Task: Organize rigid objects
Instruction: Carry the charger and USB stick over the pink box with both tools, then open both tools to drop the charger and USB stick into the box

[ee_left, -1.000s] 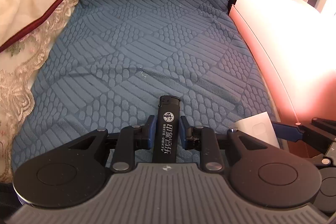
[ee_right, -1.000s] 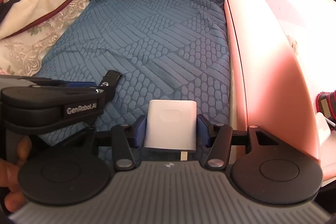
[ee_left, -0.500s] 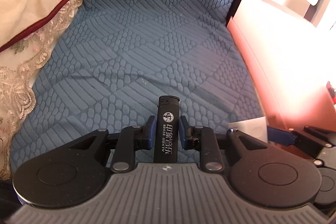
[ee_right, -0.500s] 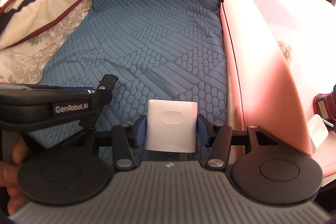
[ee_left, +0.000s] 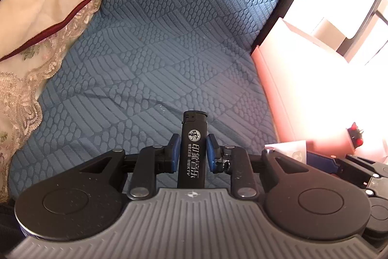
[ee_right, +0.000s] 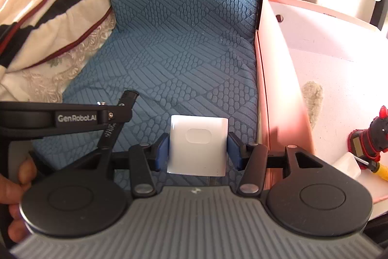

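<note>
Over on the left of the right wrist view the left gripper (ee_right: 114, 123) is pinching a black lighter (ee_left: 192, 149), dead center the right gripper (ee_right: 197, 149) is clamped on a white charger block (ee_right: 197, 145), both above the blue cushion (ee_right: 181, 40), pink box (ee_right: 278, 79) far right.
</note>
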`<state>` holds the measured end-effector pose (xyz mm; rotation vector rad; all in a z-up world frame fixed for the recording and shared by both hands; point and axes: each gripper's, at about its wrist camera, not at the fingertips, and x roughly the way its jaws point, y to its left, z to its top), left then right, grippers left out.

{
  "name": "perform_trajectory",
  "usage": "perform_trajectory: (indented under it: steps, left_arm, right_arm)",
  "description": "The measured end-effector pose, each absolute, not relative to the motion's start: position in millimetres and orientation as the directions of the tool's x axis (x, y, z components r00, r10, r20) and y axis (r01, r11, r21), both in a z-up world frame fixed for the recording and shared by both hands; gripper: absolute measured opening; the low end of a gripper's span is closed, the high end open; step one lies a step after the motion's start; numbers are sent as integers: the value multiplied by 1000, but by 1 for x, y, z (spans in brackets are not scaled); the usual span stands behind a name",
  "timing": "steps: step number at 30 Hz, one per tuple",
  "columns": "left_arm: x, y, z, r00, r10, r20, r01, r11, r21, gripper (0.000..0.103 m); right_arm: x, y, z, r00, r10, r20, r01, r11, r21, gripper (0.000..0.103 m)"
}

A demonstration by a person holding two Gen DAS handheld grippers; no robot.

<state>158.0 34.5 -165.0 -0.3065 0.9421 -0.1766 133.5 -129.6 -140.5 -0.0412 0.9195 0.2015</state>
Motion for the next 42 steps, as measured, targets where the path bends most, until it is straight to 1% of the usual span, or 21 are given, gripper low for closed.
perform_trajectory:
  steps: [11,16,21,31,37,42]
  left_arm:
    - [148,37,-127,625,-320,-711,42,924,-379,27]
    - [150,29,-113,629,-334,-702,55,920,-389,27]
    - [154,15,-92,647,-351,-677,74,913,-402,27]
    - [167,-38,-32,685,-384,-618,130,900,-416,27]
    - [172,-82,-24,705,-396,-588,154,895,-419,27]
    - [179,-115,-33,706,-403,-582,166,893,-417,27]
  right_arm:
    - [126,-141,-102,639,172,-750,-168,982,82,54]
    - [130,-152,-84,653,185,-735,-158,982,107,54]
    - [133,-163,-66,671,184,-718,-161,982,101,54]
    - [137,-204,-23,723,186,-666,-153,982,108,54]
    - [144,-239,0,752,173,-636,-139,985,104,54]
    - [151,-271,8,763,165,-625,-124,986,110,54]
